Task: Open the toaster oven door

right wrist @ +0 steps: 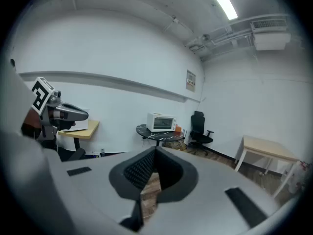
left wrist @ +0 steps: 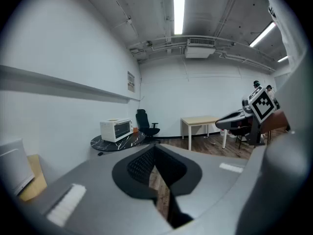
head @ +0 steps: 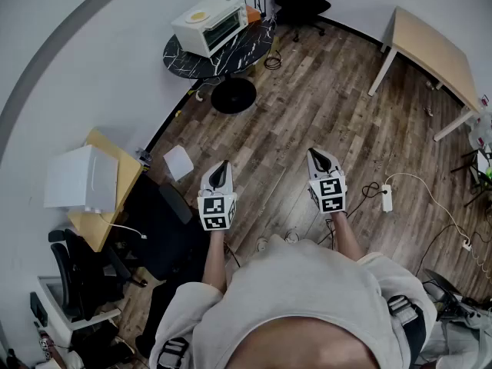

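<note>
Currently both are held near, jaws together, nothing gripped: left gripper (head: 221, 164), right gripper (head: 317, 154). Toaster oven (head: 209, 23) is seen well off at 11 o'clock on the round black table (head: 231, 60), door (head: 225, 28) apparently closed. Approach is best made square-on, with jaws opened before contact. Count: two grippers, one oven, one round table.

Open wooden floor (head: 307, 106) runs unobstructed up to the round bench (head: 223, 58) carrying the toaster oven (head: 209, 23), whose glass front faces that bare stretch. A black office chair (head: 301, 2) stands near the bench's far side. A desk (head: 123, 177) and dark chair (head: 165, 221) crowd the left. A wooden table (head: 430, 48), power strip (head: 387, 197) and cables (head: 430, 198) flank the right.
</note>
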Tool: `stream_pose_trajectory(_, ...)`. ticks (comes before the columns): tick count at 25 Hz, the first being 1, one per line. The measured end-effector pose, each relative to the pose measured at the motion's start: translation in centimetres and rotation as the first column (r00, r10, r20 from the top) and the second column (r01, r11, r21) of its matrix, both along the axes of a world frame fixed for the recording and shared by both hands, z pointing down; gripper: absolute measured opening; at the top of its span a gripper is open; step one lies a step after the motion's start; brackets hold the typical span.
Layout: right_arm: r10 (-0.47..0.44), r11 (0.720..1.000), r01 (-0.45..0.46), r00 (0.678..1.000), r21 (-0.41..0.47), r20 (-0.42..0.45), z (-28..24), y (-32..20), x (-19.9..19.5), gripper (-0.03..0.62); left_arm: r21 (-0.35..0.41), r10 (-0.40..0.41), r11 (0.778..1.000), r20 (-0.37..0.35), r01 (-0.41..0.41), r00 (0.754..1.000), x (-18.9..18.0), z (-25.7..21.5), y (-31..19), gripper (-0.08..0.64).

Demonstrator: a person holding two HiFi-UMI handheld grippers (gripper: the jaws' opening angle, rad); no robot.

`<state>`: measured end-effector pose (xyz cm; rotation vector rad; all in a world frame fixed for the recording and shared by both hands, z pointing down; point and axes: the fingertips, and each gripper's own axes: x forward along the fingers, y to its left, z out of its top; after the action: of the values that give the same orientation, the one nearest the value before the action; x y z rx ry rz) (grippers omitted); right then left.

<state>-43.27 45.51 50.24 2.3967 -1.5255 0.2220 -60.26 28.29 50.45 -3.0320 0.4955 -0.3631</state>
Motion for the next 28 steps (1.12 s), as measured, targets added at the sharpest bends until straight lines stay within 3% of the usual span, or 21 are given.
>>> stream_pose_trajectory(15,-0.023,1.0,0.023,1.0,0.0,0.017,0.7,-0.4,-0.4,0.014,0.002,-0.007,1.0,0.005,0.007,1.0,0.1,0.2,0.1,0.011)
stream_pose_trajectory(19,-0.028,1.0,0.027,0.999,0.016,0.027,0.8,-0.3,-0.5,0.014,-0.001,0.031,1.0,-0.007,-0.031,0.999,0.6,0.1,0.9,0.019)
stream_pose_trajectory(23,-0.028,1.0,0.028,1.0,0.01,0.013,1.0,0.0,-0.2,0.014,-0.029,0.069,0.997,-0.009,-0.069,0.998,1.6,0.3,1.8,0.192)
stream_pose_trajectory(28,-0.029,1.0,0.029,0.999,0.002,0.012,1.1,0.8,0.5,0.014,-0.03,0.073,0.997,-0.015,-0.074,0.997,2.7,0.3,2.6,0.222)
